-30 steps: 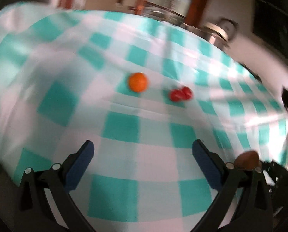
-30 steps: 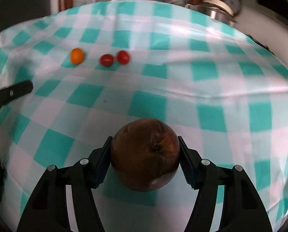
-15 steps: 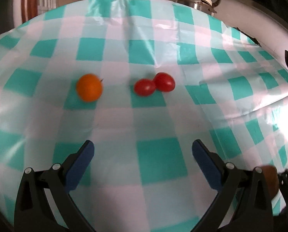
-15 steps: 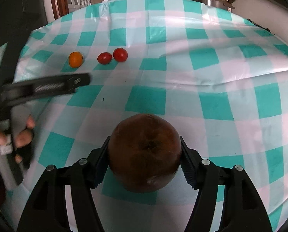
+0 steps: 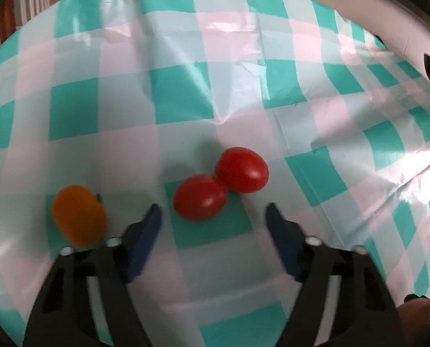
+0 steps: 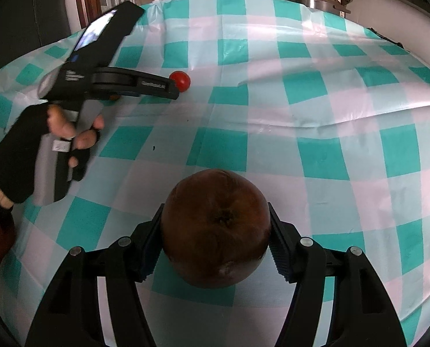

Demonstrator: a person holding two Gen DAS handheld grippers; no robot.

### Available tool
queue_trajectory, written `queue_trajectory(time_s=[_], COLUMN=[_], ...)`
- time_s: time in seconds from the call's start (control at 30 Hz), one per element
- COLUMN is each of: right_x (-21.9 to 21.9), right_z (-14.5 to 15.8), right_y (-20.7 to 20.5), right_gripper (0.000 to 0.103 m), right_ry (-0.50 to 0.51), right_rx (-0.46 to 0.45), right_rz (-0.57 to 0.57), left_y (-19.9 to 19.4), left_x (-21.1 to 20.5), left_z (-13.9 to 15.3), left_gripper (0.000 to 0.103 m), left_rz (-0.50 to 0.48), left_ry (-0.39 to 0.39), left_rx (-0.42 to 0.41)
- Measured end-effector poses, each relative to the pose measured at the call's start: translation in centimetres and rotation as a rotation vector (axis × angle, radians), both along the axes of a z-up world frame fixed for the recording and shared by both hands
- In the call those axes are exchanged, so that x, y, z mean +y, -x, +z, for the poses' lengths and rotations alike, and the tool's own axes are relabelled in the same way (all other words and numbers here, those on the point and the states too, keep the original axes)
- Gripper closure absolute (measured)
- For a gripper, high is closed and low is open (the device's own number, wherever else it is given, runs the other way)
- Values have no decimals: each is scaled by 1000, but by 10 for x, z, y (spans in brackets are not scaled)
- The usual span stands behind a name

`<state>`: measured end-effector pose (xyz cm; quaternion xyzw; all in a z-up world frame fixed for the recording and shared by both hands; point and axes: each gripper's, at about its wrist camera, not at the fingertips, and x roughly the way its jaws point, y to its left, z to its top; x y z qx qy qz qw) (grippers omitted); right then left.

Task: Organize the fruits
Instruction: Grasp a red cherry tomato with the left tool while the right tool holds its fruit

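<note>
Right wrist view showed my right gripper clamped on the brown fruit above the checked cloth, while my left gripper, jaws parted, needed centring on the nearer red tomato, avoiding its touching twin.

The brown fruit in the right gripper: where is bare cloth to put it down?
Bare checked tablecloth lies ahead and right of the brown fruit. Far left is crowded: left gripper, two red tomatoes, orange tomato.
</note>
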<state>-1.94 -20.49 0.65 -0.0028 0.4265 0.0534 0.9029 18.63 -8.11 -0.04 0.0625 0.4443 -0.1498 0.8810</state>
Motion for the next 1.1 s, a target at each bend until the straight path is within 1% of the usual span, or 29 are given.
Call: queue_trajectory(time_s=[0.07, 0.1, 0.13, 0.17, 0.27, 0.4, 0.57, 0.67, 0.73, 0.83, 0.97, 1.1], right_x=[0, 0, 1, 1, 3, 3, 6, 6, 6, 6, 6, 9], right_z=[0, 0, 0, 0, 0, 1, 1, 1, 1, 1, 1, 1], right_y=[0, 0, 0, 0, 1, 1, 3, 2, 2, 2, 2, 2], right_gripper=[40, 40, 40, 40, 40, 40, 40, 40, 40, 40, 40, 40], right_ry=[-3, -2, 0, 1, 14, 19, 36, 49, 54, 49, 54, 72], right_rx=[0, 0, 0, -1, -2, -2, -5, -5, -6, -5, -5, -7], right_rz=[-1, 0, 0, 0, 0, -1, -2, -1, -1, -2, -2, -2], left_y=[-4, -6, -7, -6, 0, 16, 44, 64, 78, 99, 133, 165], left_x=[-3, -4, -4, -4, -2, 3, 18, 31, 45, 62, 87, 100], left_z=[0, -1, -1, 0, 1, 6, 9, 17, 22, 28, 39, 40], left_gripper=[42, 48, 53, 68, 68, 68, 68, 68, 68, 68, 68, 68], left_rz=[-6, -3, 0, 1, -24, -24, -14, 3, 35, 80, 107, 111], left_ry=[-6, -16, -23, -28, -7, 1, 35, 78, 132, 180, 196, 219], left_rx=[-3, -7, -11, -18, -21, -62, -76, -76, -74, -81, -126, -156])
